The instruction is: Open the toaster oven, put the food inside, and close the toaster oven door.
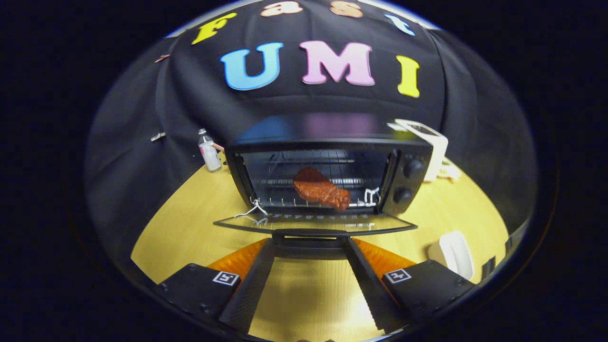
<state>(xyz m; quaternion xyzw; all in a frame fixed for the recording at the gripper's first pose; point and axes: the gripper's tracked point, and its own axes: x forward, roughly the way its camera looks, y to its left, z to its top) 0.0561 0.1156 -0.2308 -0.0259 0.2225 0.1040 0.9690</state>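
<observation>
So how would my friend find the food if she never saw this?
Look for the black toaster oven on the wooden table, its door folded down just past the open gripper. On the wire rack inside lies the food, a lumpy reddish-brown piece, the only brown thing there.

Glossy black metal toaster oven (327, 142), reddish-brown meat piece (320, 189) (mottled), pale yellow wooden table (190, 232), small white rectangular dish (453, 254).
</observation>
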